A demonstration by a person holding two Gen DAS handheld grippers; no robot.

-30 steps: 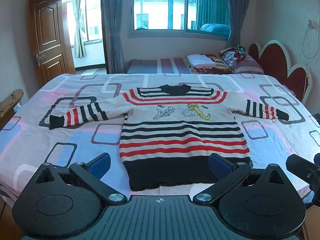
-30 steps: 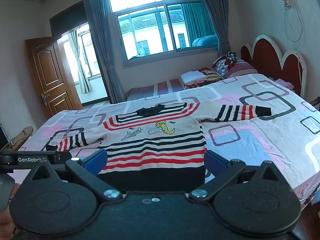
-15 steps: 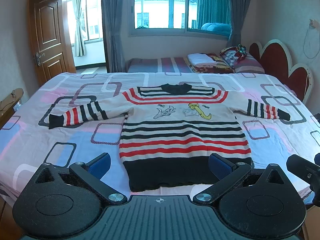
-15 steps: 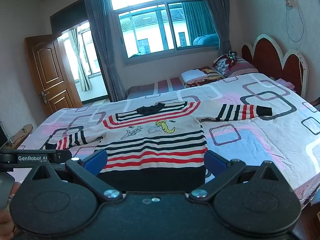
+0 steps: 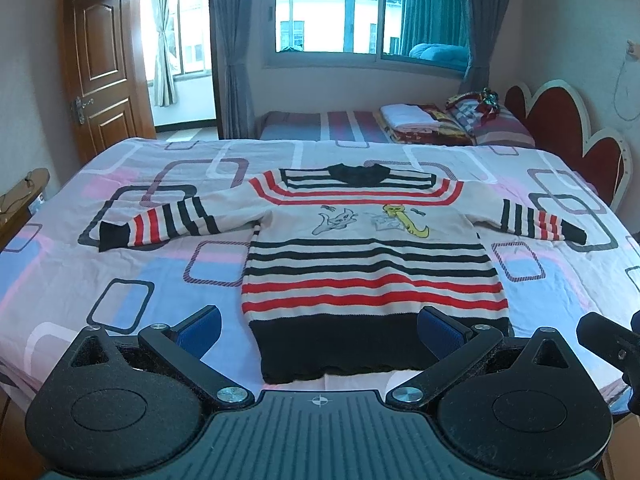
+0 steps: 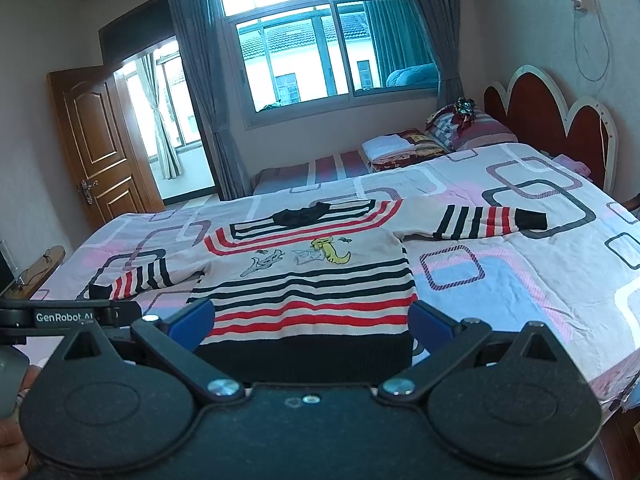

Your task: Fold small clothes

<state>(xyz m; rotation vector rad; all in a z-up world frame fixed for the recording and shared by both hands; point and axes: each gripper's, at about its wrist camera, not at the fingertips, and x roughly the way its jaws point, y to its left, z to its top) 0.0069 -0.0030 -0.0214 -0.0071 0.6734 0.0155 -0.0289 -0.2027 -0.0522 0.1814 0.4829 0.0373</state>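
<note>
A: What do you have on your left?

B: Your left tongs [image 5: 318,326] hang at the near edge of the bed [image 5: 132,280], spread wide, with nothing between the blue pads [image 5: 200,324]. They hover just short of the black hem of the sweater [image 5: 368,264], not touching it.

A: And the sweater itself?

B: It lies flat and face up in the middle of the bed, collar toward the window [image 5: 368,12], hem toward you. Both sleeves are stretched out sideways. The left sleeve [image 5: 160,224] angles slightly down, its black cuff resting on the sheet. Across the chest you have two small cartoon figures, one grey, one yellow.

A: What about your right side?

B: Your right tongs [image 6: 312,322] are spread wide too, gripping nothing. From that camera the pads [image 6: 430,322] frame the lower body of the sweater [image 6: 308,284], and the hem sits just ahead of them. The right sleeve [image 6: 484,222] lies straight out toward the headboard [image 6: 560,120]. In the left camera you can see part of the right tool at the far right edge.

A: Anything else around?

B: A door [image 5: 100,68] stands open at the far left; a pile of folded bedding [image 5: 416,122] and a pillow [image 5: 492,120] sit beyond the bed, under the window.
</note>
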